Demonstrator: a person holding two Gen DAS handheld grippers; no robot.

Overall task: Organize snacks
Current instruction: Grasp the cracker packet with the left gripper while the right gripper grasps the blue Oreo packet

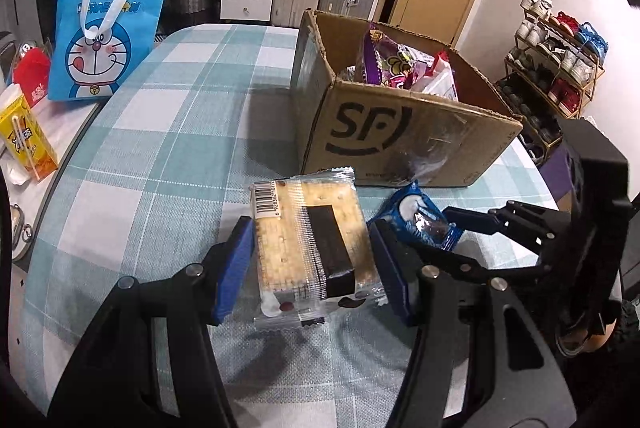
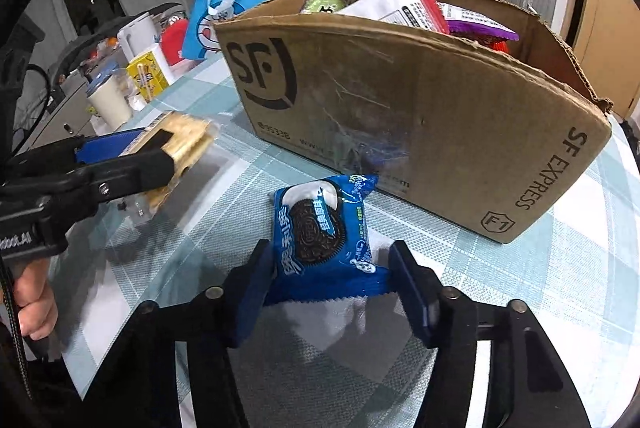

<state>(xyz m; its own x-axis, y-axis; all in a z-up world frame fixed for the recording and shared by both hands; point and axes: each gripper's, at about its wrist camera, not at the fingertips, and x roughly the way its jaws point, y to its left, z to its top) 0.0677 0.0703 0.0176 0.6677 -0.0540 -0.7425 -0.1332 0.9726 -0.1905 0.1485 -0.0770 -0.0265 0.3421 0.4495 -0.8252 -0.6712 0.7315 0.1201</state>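
progress: I reckon we're well into it. The cardboard box (image 1: 384, 132) already has a heap of snack bags (image 1: 400, 66) poking over its rim, and only two packs look left outside, one in each of my tongs.

left tongs: the left gripper (image 1: 312, 260) is clenched on the cracker pack (image 1: 312, 240), blue pads pressing both long sides. In the right wrist view it hangs clear of the cloth, so I'd call it lifted.

right tongs: the right gripper (image 2: 334, 288) is clamped on the Oreo pack (image 2: 324, 232) near its tail end. The rest sticks out forward toward the box wall, which is just ahead of the fingertips.

what's left: by my guess, both packs still need to go up over the rim and drop in. Nothing else loose shows near either tool.

cracker pack: clear crinkly film, flat rectangular stack, pale dimpled biscuits with a dark filling layer. Rigid enough to pinch, I think.

Oreo pack: glossy blue foil, small pillow shape with serrated end seals. Probably slippery.

box: brown corrugated card, torn ragged top edges, shiny tape on the front.

table: the tablecloth (image 1: 168, 132) is woven teal-and-white check, beneath both tongs.
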